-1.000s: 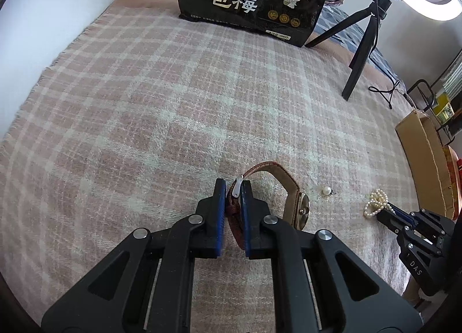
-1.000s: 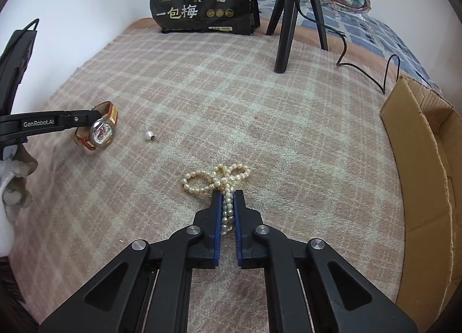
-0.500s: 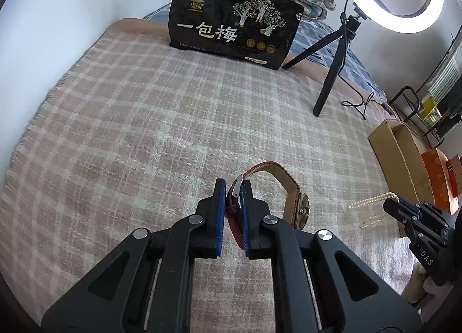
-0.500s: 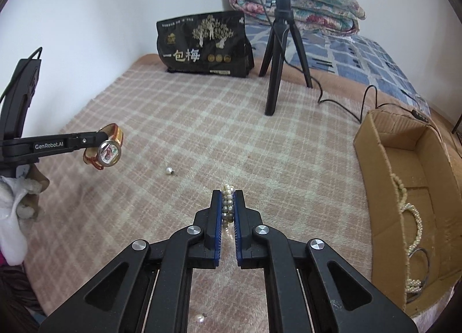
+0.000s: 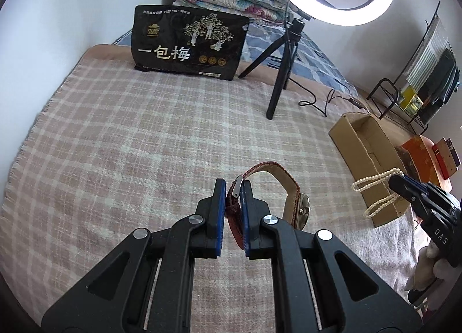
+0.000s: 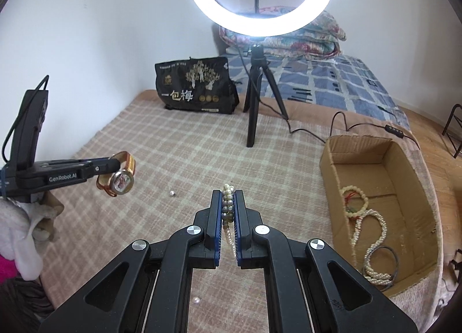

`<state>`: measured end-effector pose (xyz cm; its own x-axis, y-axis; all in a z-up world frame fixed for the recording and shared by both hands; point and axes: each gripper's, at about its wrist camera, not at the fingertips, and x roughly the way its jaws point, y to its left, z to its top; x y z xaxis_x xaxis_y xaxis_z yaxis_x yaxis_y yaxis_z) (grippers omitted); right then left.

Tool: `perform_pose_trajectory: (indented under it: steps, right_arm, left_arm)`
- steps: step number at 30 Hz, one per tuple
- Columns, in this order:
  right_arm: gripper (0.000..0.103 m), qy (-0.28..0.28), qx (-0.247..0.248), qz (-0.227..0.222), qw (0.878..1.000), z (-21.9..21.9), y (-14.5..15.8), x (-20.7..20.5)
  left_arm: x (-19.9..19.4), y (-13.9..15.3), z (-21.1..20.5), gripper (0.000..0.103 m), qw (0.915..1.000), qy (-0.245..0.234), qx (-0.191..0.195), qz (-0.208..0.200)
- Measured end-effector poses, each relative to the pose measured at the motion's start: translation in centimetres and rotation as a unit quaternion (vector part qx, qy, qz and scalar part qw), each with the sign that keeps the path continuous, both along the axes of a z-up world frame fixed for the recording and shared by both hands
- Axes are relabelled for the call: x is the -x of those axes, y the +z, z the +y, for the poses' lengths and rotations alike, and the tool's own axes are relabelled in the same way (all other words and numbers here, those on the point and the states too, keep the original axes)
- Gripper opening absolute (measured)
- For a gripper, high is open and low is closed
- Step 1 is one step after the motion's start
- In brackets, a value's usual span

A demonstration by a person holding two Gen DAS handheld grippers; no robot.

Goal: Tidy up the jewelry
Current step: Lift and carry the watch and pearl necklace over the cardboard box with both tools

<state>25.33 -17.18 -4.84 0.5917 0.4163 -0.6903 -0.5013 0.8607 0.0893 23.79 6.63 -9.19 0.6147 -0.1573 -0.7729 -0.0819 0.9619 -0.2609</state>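
Note:
My left gripper (image 5: 232,188) is shut on the red-brown strap of a gold-faced watch (image 5: 291,188) and holds it above the plaid blanket; the watch also shows in the right wrist view (image 6: 122,181). My right gripper (image 6: 228,197) is shut on a pearl necklace (image 6: 228,206), lifted off the blanket; its loops hang in the left wrist view (image 5: 375,185) beside the cardboard box (image 5: 363,142). The box (image 6: 410,165) holds pearl strands and a bead bracelet (image 6: 355,200).
A ring light on a black tripod (image 6: 255,96) stands mid-bed with its cable (image 6: 332,122) trailing right. A black printed bag (image 6: 196,86) leans at the far end. Two loose pearls (image 6: 172,193) (image 6: 197,299) lie on the plaid blanket (image 6: 179,148).
Both grippers have risen from the blanket. The pearl necklace has been lifted off the blanket and moved toward the box; the watch has been carried higher too.

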Motion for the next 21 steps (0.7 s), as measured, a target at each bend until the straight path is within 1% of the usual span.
perform_pose_trajectory:
  steps: [11, 18, 21]
  right_arm:
    - [0.006, -0.056, -0.021, -0.026, 0.998, -6.3, 2.1, -0.1]
    - [0.006, -0.109, -0.035, -0.033, 0.993, -11.1, 2.6, -0.2]
    - [0.006, -0.128, -0.038, -0.033, 0.991, -13.1, 2.3, -0.2]
  left_arm:
    - [0.8, 1.0, -6.1, 0.008, 0.9978, -0.066, 0.005, -0.008]
    - [0.6, 1.4, -10.3, 0.008, 0.9941, -0.108, 0.001, -0.012]
    - [0.1, 1.5, -11.8, 0.008, 0.9927, -0.120, 0.004, -0.013]
